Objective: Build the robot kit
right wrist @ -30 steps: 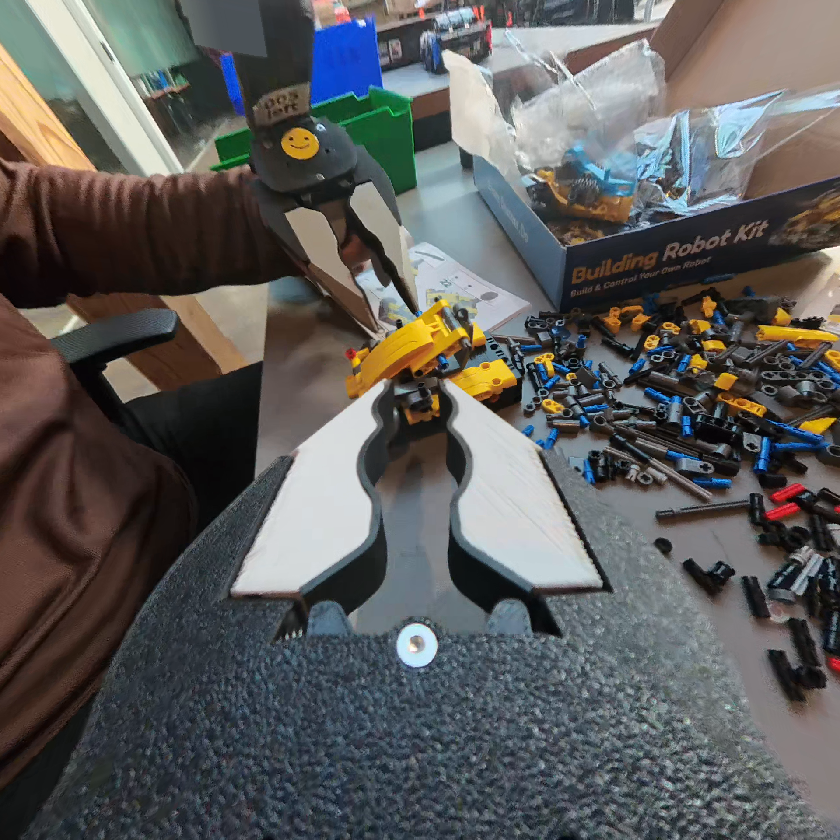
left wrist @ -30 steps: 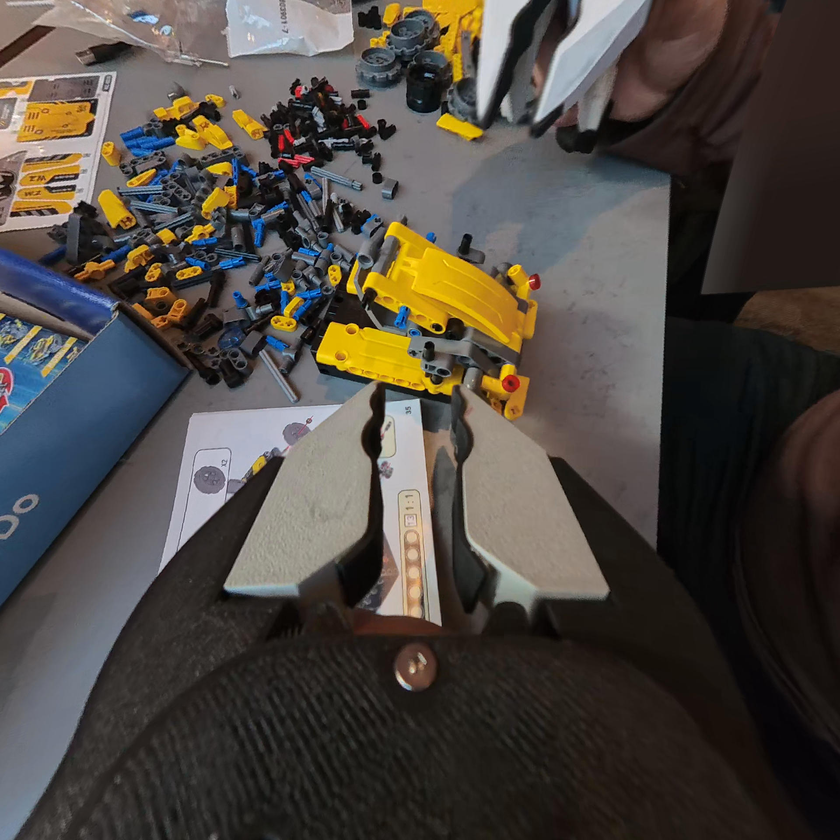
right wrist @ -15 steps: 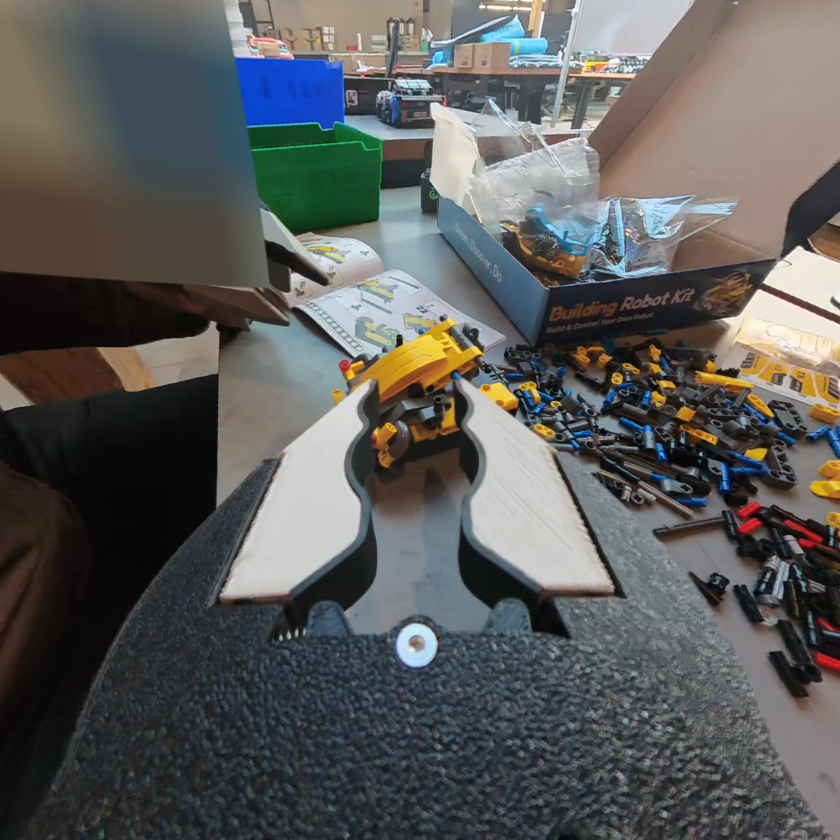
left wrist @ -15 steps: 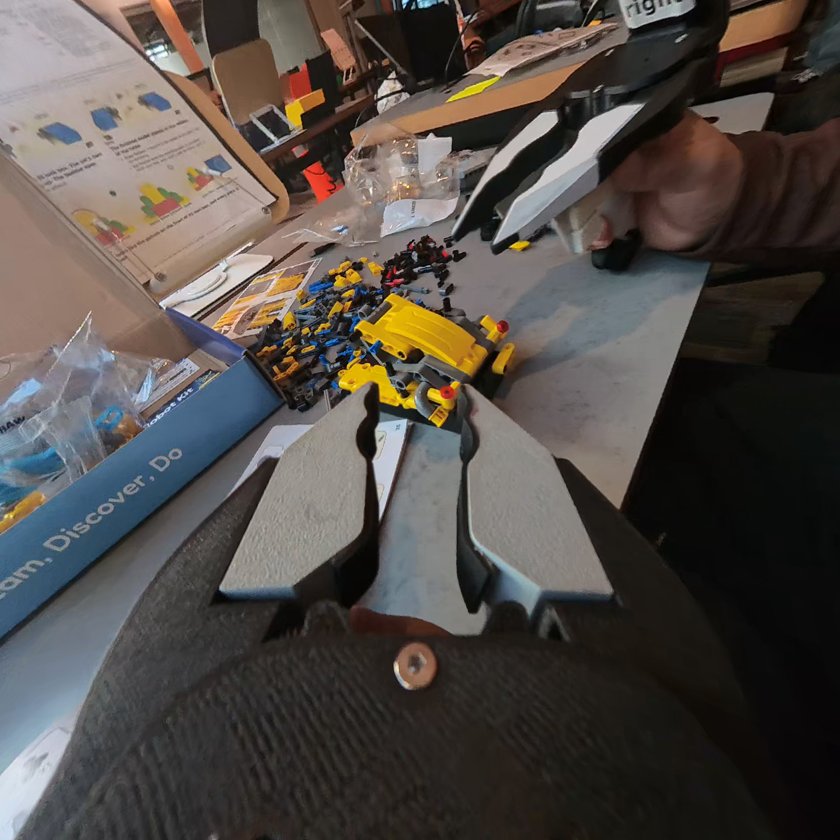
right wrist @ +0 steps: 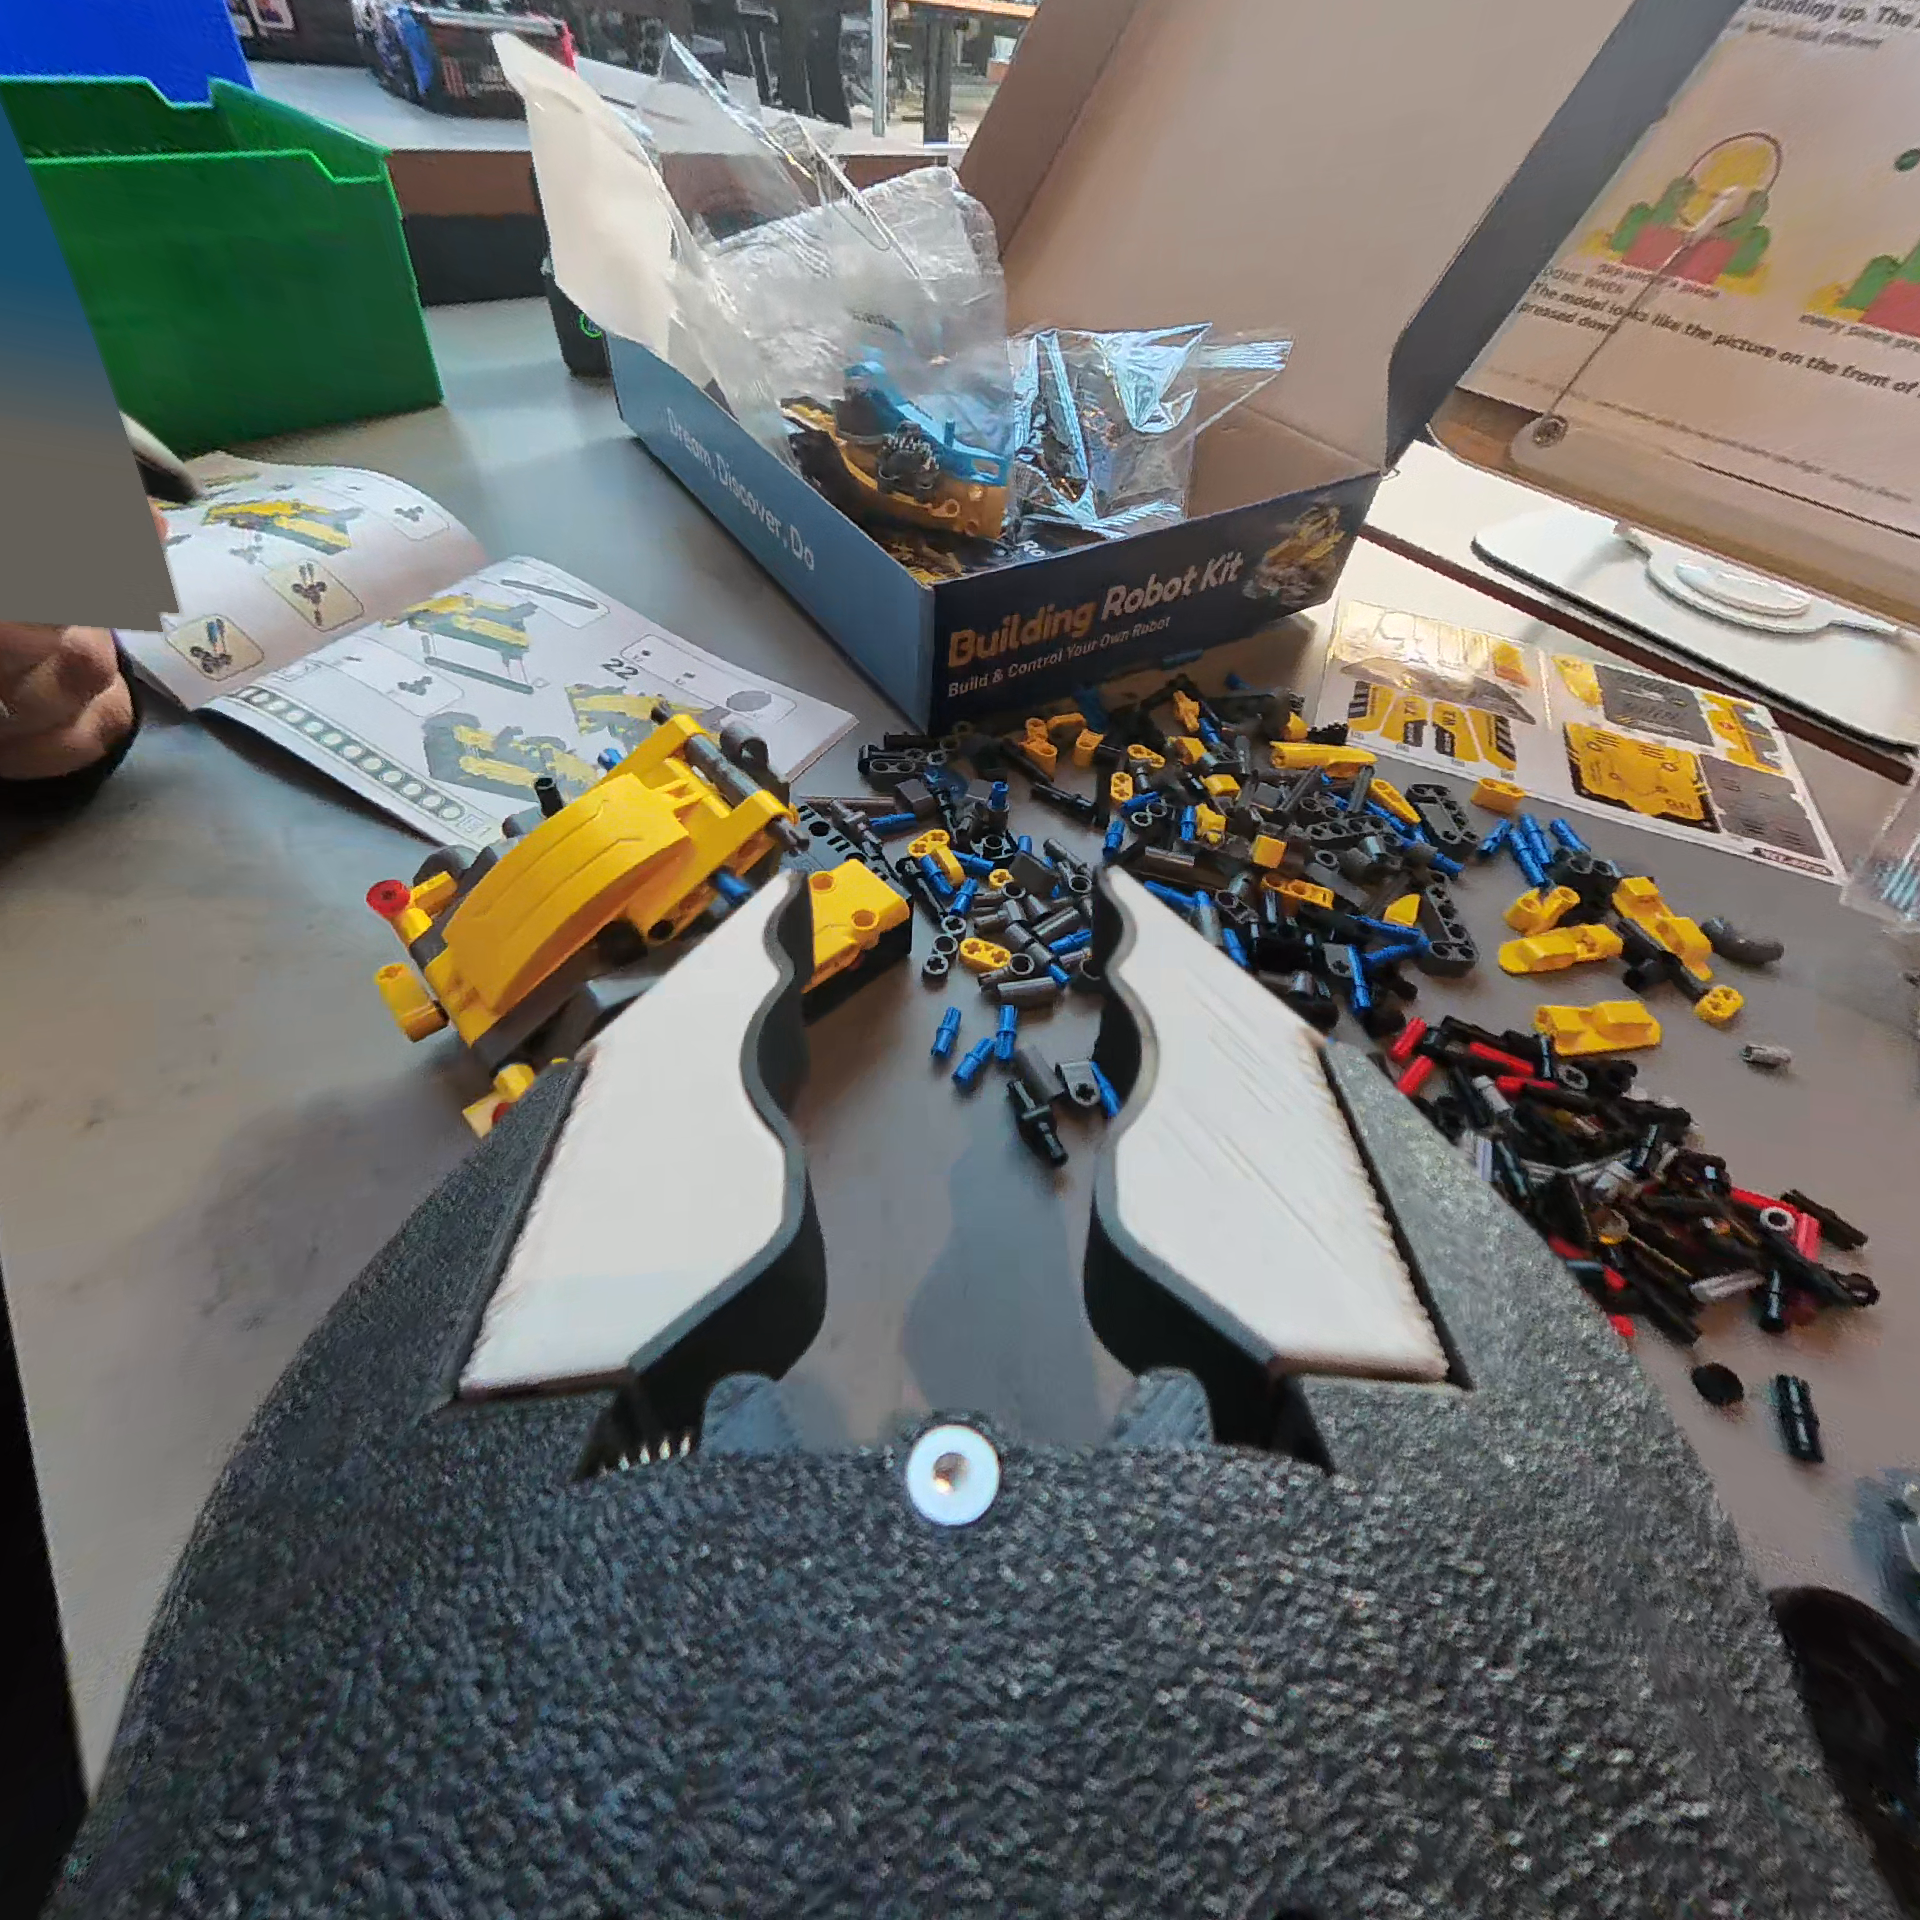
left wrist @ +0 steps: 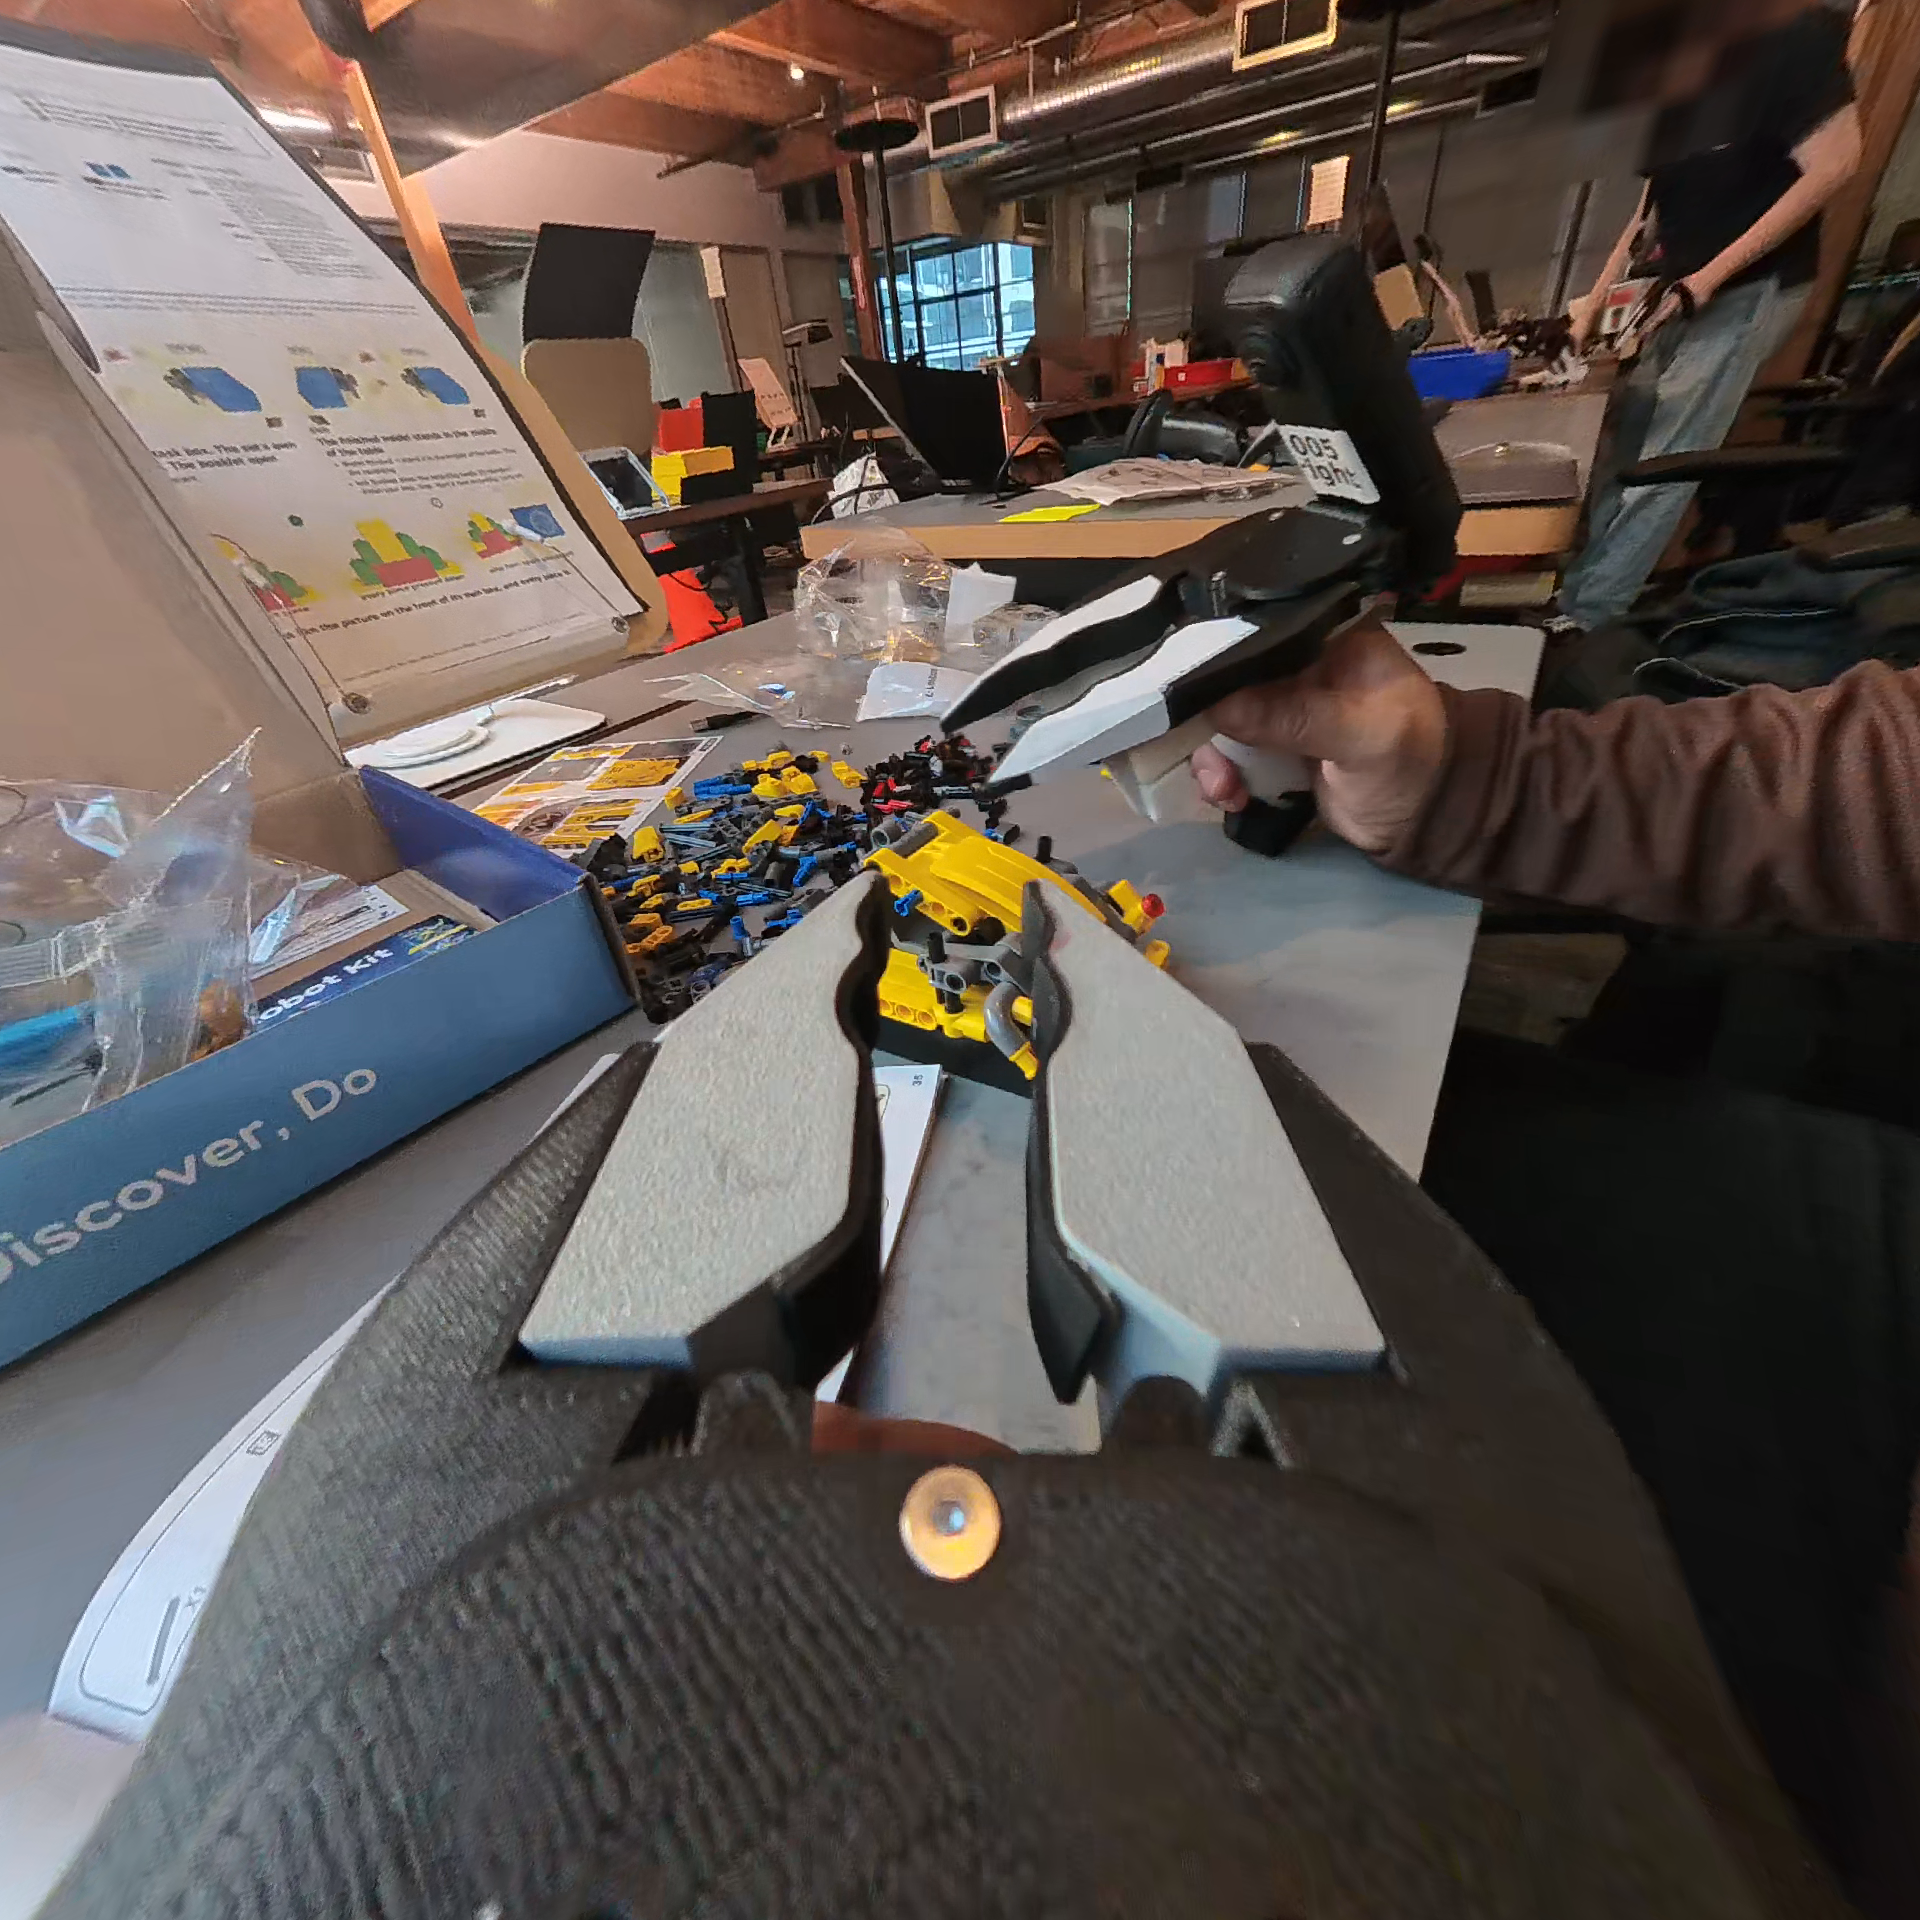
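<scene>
The left tool (left wrist: 951, 914) is low over the table (left wrist: 1309, 956), its jaws apart with nothing gripped. Its tips frame the near end of the yellow model (left wrist: 977, 883), but whether they touch it cannot be told. The model sits on the table beside a booklet (right wrist: 499, 665). The right tool (right wrist: 945, 894) hangs above the loose parts (right wrist: 1195, 883), jaws wide and empty, just right of the model, with small blue pins (right wrist: 971, 1044) showing between its tips. Behind the parts stands the open box (right wrist: 1039, 623) with bags (right wrist: 883, 312) inside, and a sticker sheet (right wrist: 1558, 727) lies to the right. The model's underside is hidden, and the left tool covers its near end. A hand (right wrist: 62, 696) is cut off at the left edge.
</scene>
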